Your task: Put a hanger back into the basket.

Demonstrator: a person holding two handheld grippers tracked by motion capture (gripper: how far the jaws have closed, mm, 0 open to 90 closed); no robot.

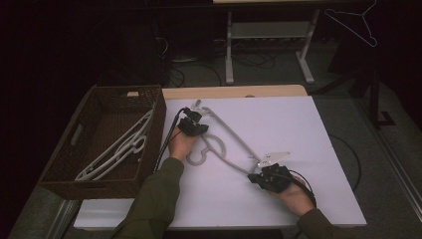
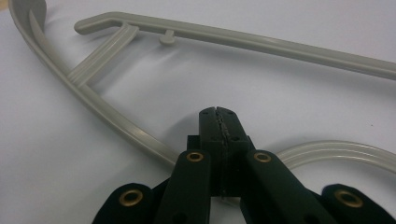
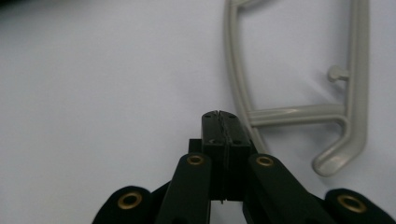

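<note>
A grey plastic hanger (image 1: pixel 226 132) lies flat on the white table top (image 1: pixel 298 139), running from the upper left down to the right. My left gripper (image 1: pixel 195 115) sits at its upper end near the hook. In the left gripper view that gripper (image 2: pixel 218 112) is shut, pads meeting, and the hanger (image 2: pixel 243 42) curves under the jaws. My right gripper (image 1: pixel 253 177) sits at the hanger's lower end. In the right gripper view that gripper (image 3: pixel 219 114) is shut too, with the hanger's end (image 3: pixel 357 70) just to its right and one bar passing behind the jaw.
A dark wicker basket (image 1: pixel 157 124) stands at the table's left and holds pale hangers (image 1: pixel 119 147). A thin wire hanger (image 1: pixel 356 25) hangs in the dark at the back right. Desk legs (image 1: pixel 229 50) and cables stand beyond the far edge.
</note>
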